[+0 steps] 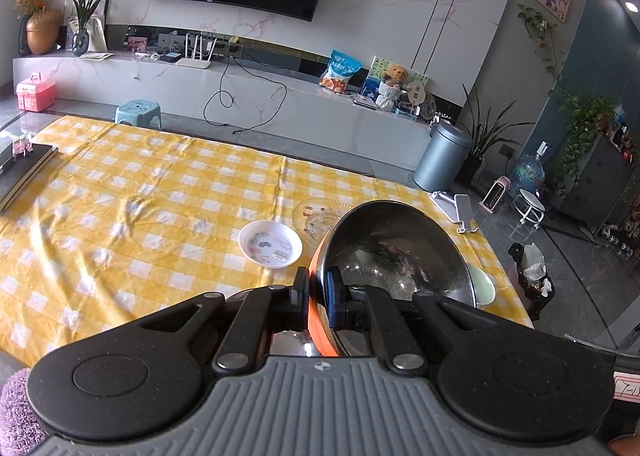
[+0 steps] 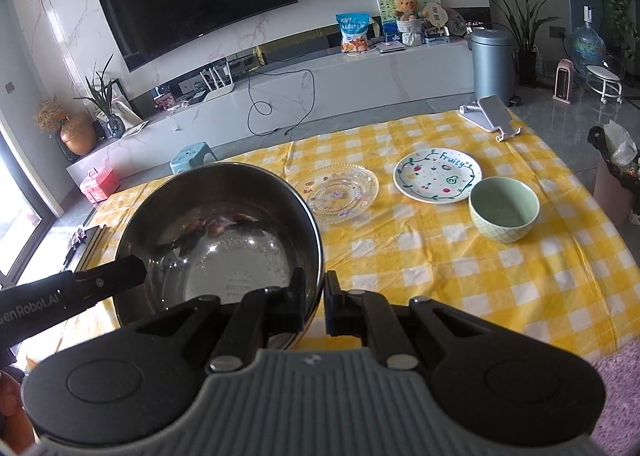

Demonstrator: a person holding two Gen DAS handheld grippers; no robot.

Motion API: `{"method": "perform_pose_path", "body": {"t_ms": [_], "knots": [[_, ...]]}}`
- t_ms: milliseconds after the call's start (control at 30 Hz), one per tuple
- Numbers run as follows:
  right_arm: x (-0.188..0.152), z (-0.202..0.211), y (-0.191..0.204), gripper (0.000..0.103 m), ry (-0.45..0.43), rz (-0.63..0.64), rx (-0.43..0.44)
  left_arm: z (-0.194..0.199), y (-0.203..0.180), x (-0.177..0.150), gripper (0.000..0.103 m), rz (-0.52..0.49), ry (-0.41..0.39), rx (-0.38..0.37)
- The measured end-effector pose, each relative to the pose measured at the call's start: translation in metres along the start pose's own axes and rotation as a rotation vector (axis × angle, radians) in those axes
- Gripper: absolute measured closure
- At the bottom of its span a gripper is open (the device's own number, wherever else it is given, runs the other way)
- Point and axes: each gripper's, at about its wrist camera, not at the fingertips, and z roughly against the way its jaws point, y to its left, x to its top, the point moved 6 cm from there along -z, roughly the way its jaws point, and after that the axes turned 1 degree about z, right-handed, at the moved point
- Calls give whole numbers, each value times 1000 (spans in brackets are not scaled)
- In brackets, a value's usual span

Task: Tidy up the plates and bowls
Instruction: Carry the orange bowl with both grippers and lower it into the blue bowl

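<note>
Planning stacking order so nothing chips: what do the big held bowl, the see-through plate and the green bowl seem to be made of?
Big bowl: likely stainless steel, mirror-bright inside, orange outer skin. See-through plate: pressed glass or clear plastic; the checked cloth shows through. Green bowl: probably glazed ceramic, glossy with an embossed lattice.

The big bowl [image 2: 218, 232] clamped between the jaws of both grippers is polished metal inside, mirror-bright, with a glossy orange outer skin. The jaws themselves look like matt black plastic. Beyond them lies a wrinkled yellow-and-white checked cloth [image 2: 460, 268]. Ahead of the right jaws sit a clear pressed-glass plate [image 2: 340, 192] with a beaded rim, a glossy glazed white plate [image 2: 438, 175] with painted fruit, and a pale green bowl [image 2: 504, 210], smooth inside, with a quilted outside. A small glossy white dish [image 1: 270, 243] lies ahead of the left jaws.
</note>
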Motion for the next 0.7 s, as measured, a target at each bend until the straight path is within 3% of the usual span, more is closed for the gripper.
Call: {"method": "perform_pose_path", "body": {"t_ms": [700], "knots": [[-21,-80,40,97,208,115,4,-38,66,-28,93,82,213,90]]}}
